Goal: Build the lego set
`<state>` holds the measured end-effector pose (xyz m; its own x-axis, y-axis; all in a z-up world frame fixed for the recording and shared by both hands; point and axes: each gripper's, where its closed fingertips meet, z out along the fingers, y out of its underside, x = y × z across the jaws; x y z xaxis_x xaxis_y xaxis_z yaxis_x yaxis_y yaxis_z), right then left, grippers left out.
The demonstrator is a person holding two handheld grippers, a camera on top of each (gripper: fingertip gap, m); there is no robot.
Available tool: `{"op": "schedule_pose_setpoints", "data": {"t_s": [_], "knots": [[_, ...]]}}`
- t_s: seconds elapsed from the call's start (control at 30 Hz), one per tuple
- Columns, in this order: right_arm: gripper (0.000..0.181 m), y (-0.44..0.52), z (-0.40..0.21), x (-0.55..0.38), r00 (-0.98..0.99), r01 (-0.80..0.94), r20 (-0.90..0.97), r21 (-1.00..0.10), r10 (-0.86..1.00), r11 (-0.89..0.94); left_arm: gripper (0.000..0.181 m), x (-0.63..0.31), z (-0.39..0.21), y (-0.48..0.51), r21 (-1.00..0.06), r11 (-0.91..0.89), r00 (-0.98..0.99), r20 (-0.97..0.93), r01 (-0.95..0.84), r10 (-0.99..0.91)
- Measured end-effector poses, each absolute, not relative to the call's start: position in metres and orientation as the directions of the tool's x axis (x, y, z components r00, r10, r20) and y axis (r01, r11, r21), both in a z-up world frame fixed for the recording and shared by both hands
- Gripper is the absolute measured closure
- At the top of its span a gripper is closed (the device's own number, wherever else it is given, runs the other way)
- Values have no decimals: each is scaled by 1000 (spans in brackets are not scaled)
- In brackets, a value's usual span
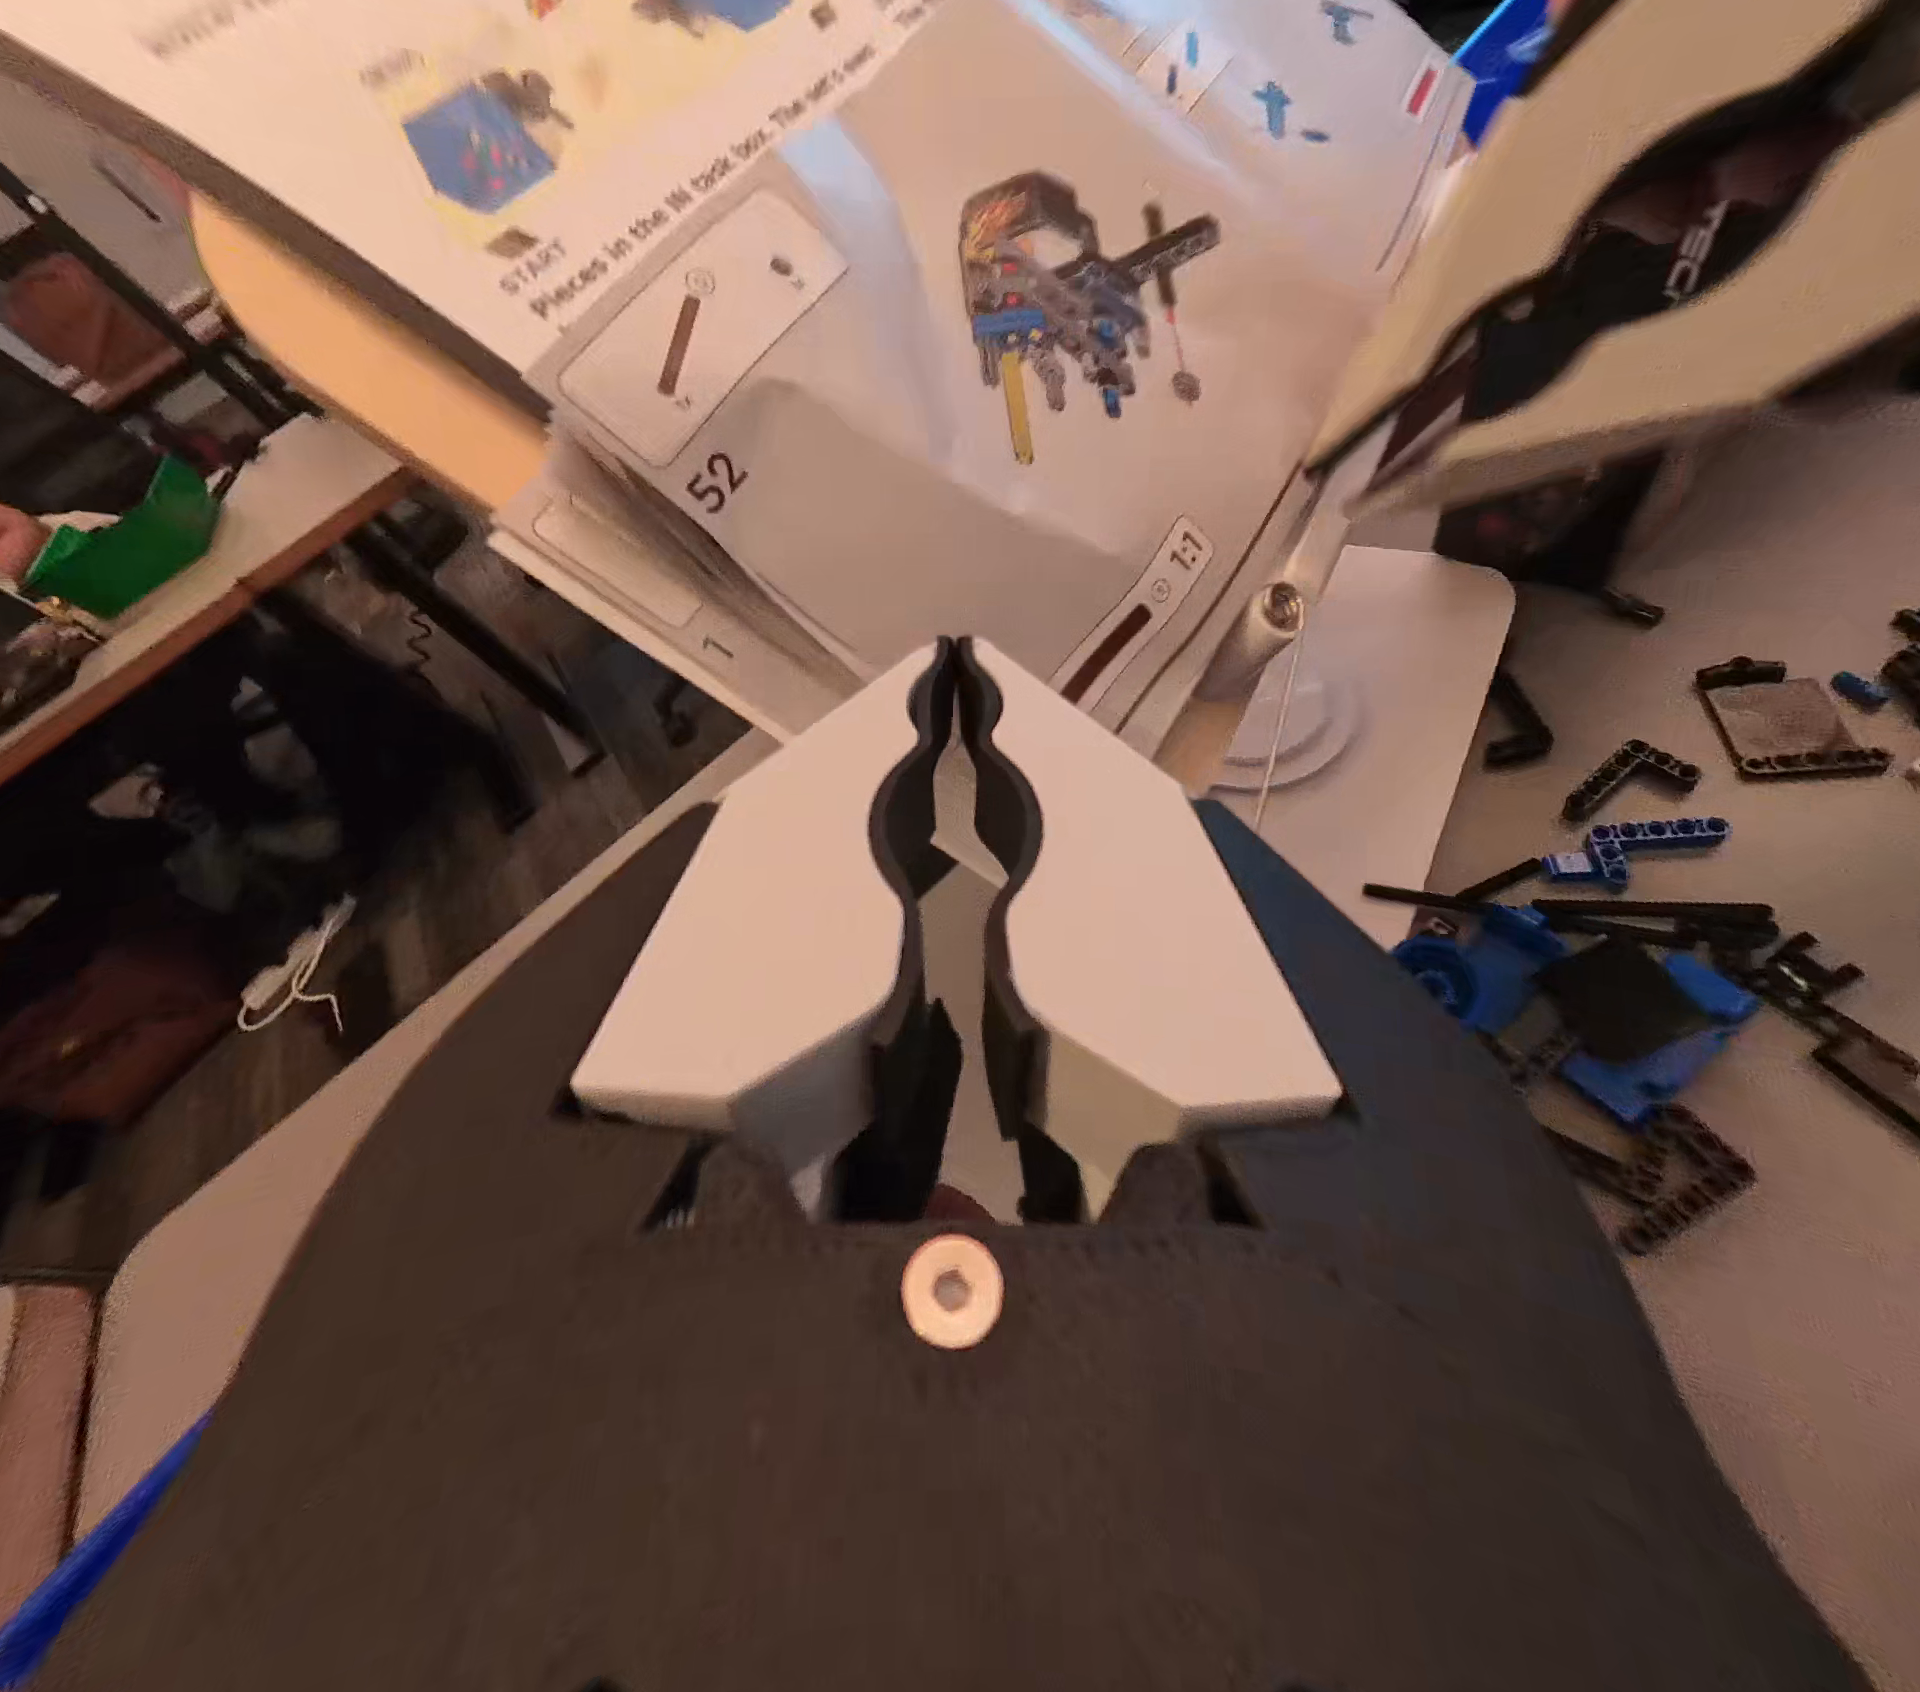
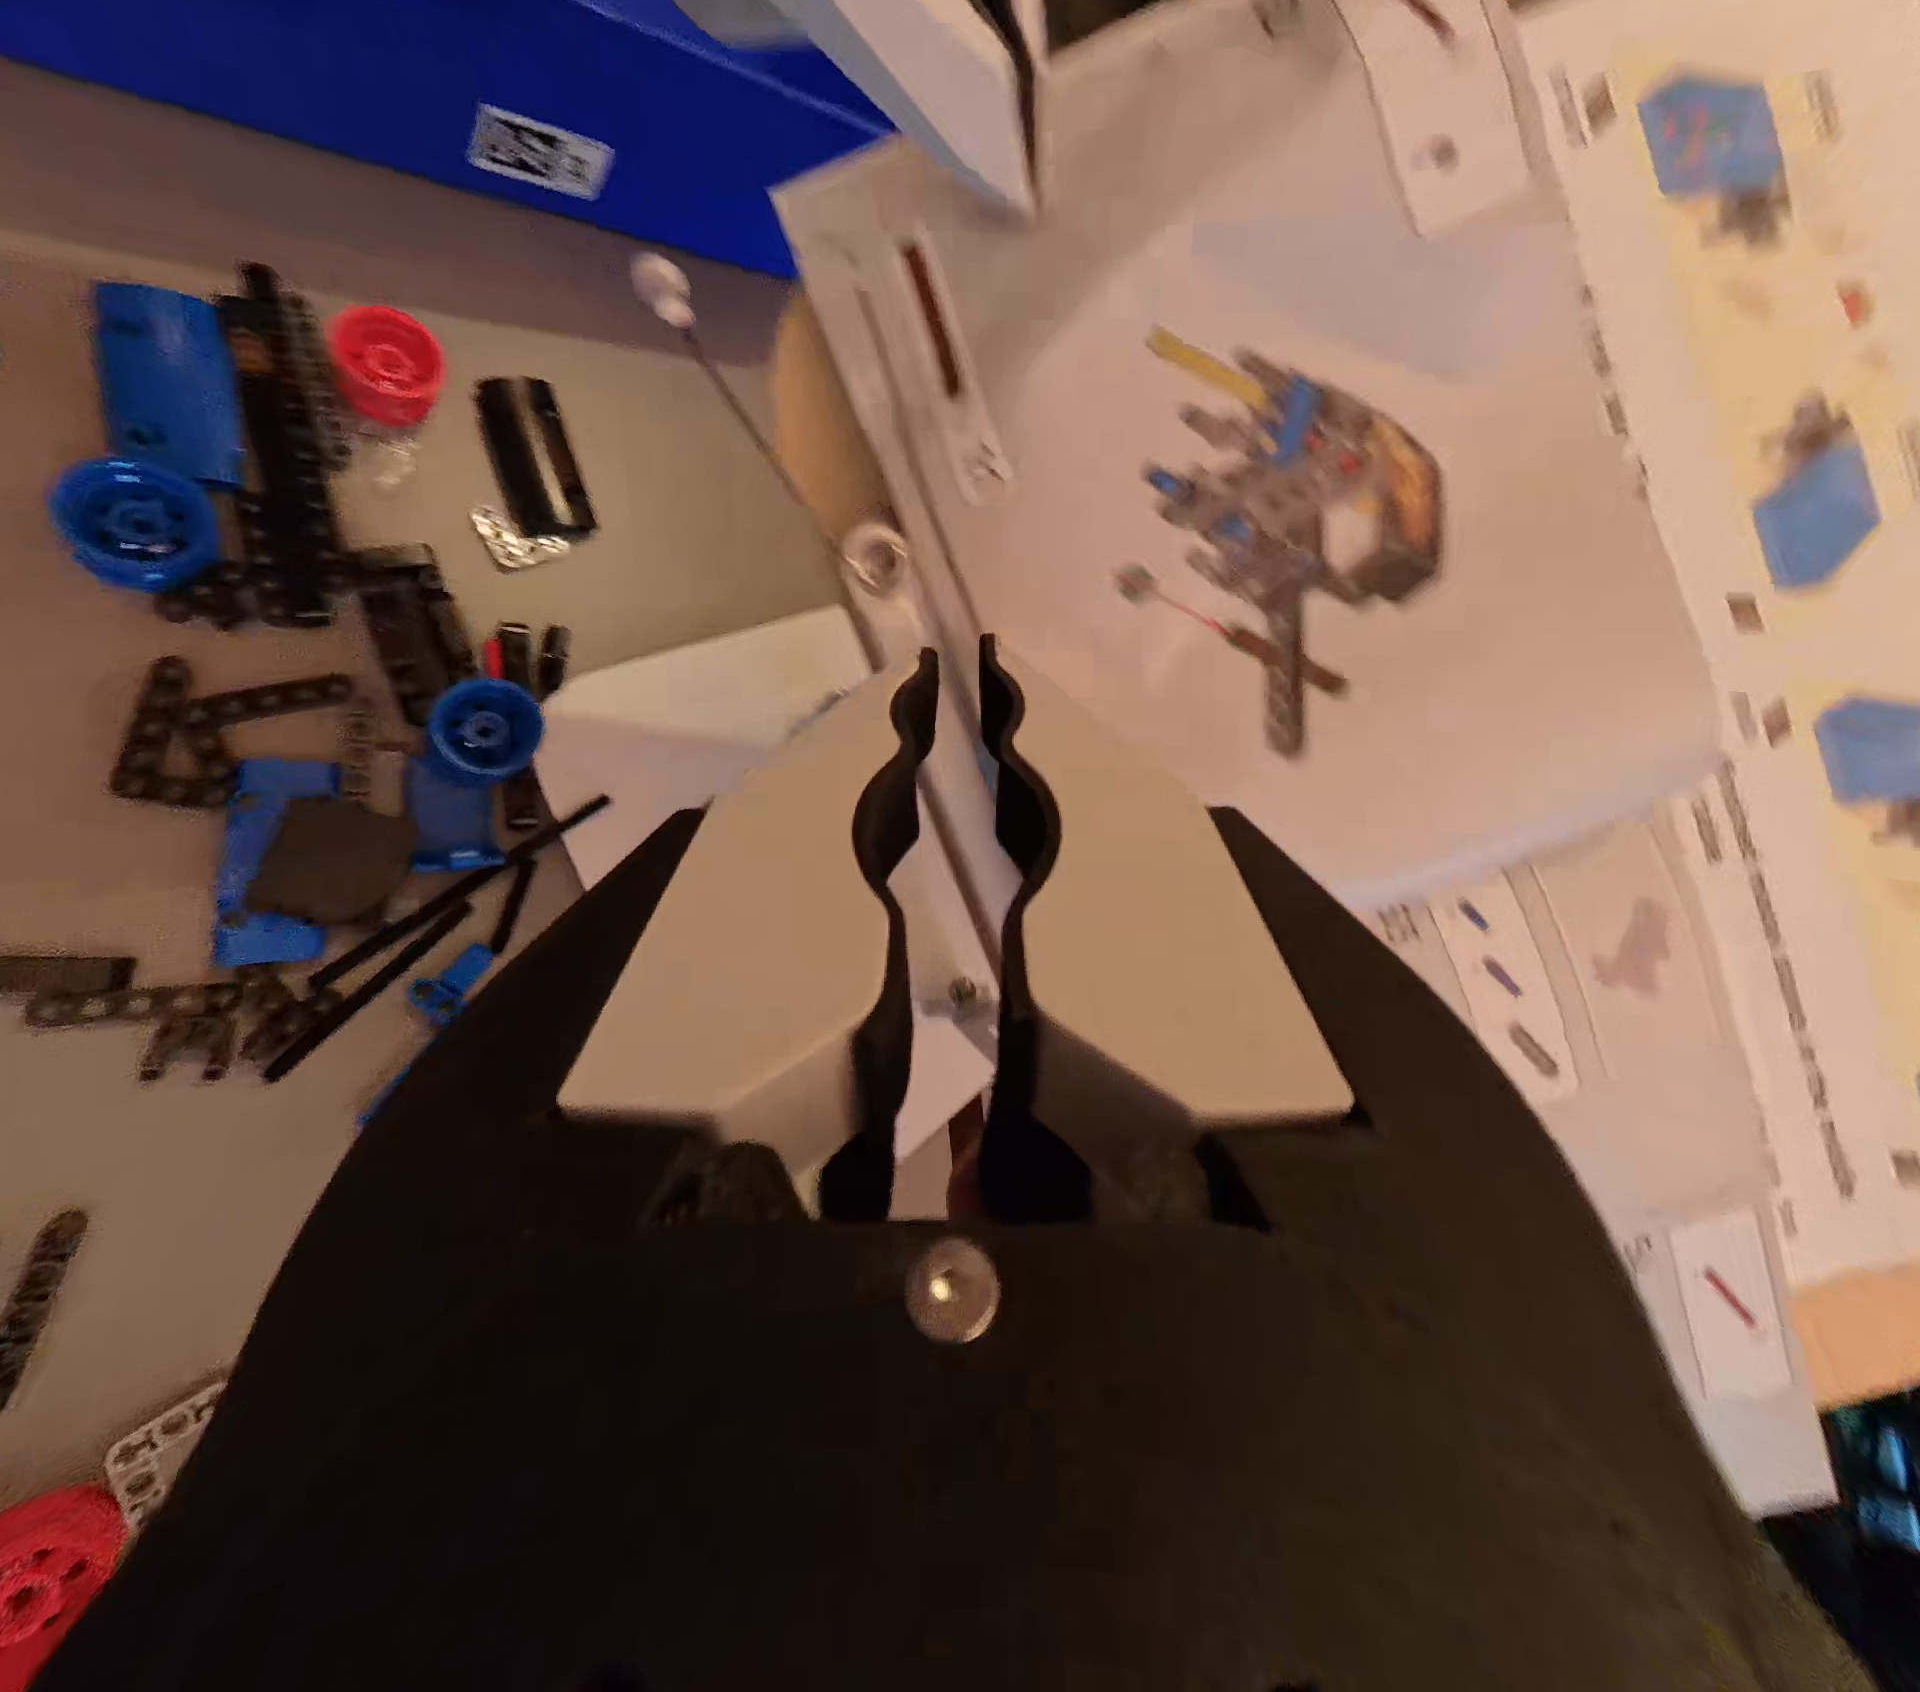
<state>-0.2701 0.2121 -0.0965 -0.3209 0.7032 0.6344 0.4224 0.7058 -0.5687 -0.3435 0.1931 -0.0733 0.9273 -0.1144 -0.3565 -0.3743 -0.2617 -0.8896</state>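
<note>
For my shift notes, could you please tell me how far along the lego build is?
Early, apparently. Done: no assembled model is in view. In hand: both the left tool and right tool are empty at the open instruction booklet. Left: beams, blue wheels and a red wheel lie loose on the table.

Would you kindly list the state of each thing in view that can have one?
left gripper: shut, nothing between its fingers.
right gripper: slightly open, holding no piece.
instruction booklet: open, propped on a stand.
blue bin: open-topped, behind the pieces.
lego pieces: loose, scattered on the table.
blue and black sub-assembly: partly built, lying on the table.
</note>
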Motion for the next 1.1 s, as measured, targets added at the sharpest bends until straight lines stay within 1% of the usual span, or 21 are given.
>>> {"op": "schedule_pose_setpoints", "data": {"t_s": [0.07, 0.1, 0.2, 0.27, 0.3, 0.33, 0.37, 0.4, 0.5, 0.53, 0.57, 0.63, 0.67, 0.7, 0.8, 0.83, 0.87, 0.9, 1.0, 1.03, 1.1], "knots": [[170, 185, -104, -272, -395, 342, 655, -546, 644, 765, 181, -346, -74, 195, -901, -253, 936, -340, -352, -94], [170, 176, -110, -275, -418, 317, 674, -521, 609, 793, 181, -347, -74, 195, -901, -253, 936, -341, -352, -88], [166, 168, -134, -288, -446, 313, 736, -405, 510, 859, 181, -350, -78, 194, -898, -266, 937, -341, -350, -79], [171, 168, -144, -298, -439, 315, 777, -337, 451, 887, 181, -350, -79, 194, -901, -264, 939, -335, -344, -81], [181, 167, -144, -302, -419, 308, 801, -318, 428, 897, 181, -350, -79, 193, -901, -266, 939, -334, -343, -81], [181, 167, -144, -305, -405, 307, 813, -311, 419, 899, 181, -351, -79, 193, -899, -268, 938, -336, -345, -82], [181, 166, -144, -306, -402, 312, 810, -316, 426, 896, 181, -351, -79, 193, -899, -268, 938, -336, -346, -85], [181, 164, -140, -308, -386, 301, 809, -344, 444, 889, 181, -351, -79, 193, -899, -269, 938, -334, -346, -90], [181, 153, -113, -307, -331, 223, 753, -524, 569, 822, 181, -352, -80, 193, -900, -271, 940, -326, -340, -97], [181, 154, -105, -307, -319, 218, 730, -564, 604, 797, 181, -352, -80, 193, -901, -270, 940, -325, -340, -99], [181, 156, -102, -305, -324, 223, 715, -578, 619, 785, 181, -352, -80, 193, -901, -269, 941, -324, -339, -100], [181, 160, -106, -304, -341, 234, 711, -569, 615, 788, 181, -352, -80, 193, -904, -269, 943, -315, -332, -104], [181, 160, -114, -305, -361, 245, 719, -541, 594, 805, 181, -352, -79, 193, -905, -268, 944, -311, -329, -108], [171, 161, -124, -305, -383, 263, 736, -492, 559, 829, 181, -352, -79, 193, -906, -269, 945, -308, -327, -111], [156, 161, -139, -312, -392, 277, 810, -348, 436, 896, 181, -352, -79, 193, -906, -268, 945, -308, -327, -112], [157, 163, -138, -315, -374, 287, 830, -320, 413, 903, 181, -352, -79, 193, -907, -268, 945, -306, -326, -112], [171, 165, -135, -318, -349, 294, 847, -307, 400, 905, 181, -352, -79, 193, -907, -269, 946, -305, -324, -113], [180, 166, -132, -319, -338, 295, 851, -310, 402, 904, 181, -352, -79, 193, -907, -268, 946, -304, -324, -113], [181, 163, -122, -320, -315, 276, 847, -350, 428, 895, 181, -352, -80, 193, -904, -269, 943, -311, -332, -117], [181, 162, -118, -320, -302, 267, 843, -373, 445, 888, 181, -352, -80, 193, -904, -270, 943, -309, -331, -122], [181, 161, -109, -319, -278, 248, 803, -469, 526, 847, 181, -352, -80, 193, -905, -268, 944, -305, -329, -129]]}}
